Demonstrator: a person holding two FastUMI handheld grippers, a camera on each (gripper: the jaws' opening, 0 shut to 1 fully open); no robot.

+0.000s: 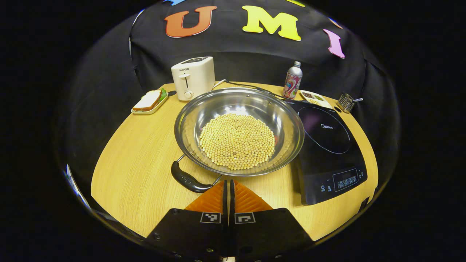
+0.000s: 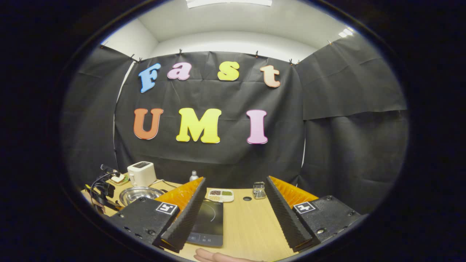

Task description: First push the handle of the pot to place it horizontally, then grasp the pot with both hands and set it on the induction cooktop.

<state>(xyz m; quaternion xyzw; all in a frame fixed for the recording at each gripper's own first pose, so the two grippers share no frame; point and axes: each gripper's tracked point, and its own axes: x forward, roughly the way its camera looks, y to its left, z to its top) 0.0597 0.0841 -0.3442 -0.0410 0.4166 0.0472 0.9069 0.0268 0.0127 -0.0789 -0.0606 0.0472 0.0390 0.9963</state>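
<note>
Your left gripper (image 1: 229, 189) is closed on nothing, tips just beside the pot (image 1: 239, 131) handle (image 1: 189, 179) at the table's (image 1: 138, 174) near edge; your right gripper (image 2: 235, 203) gapes wide, empty.

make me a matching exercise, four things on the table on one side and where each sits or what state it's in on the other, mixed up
Things:
1. pot
2. toaster
3. sandwich
4. left gripper

Places or states:
A. on a small tray at the table's far left
B. shut, just behind the black pot handle
C. holding yellow beans, beside the induction cooktop
D. upright behind the pot, near the wall

Pairs: 1-C, 2-D, 3-A, 4-B
</note>
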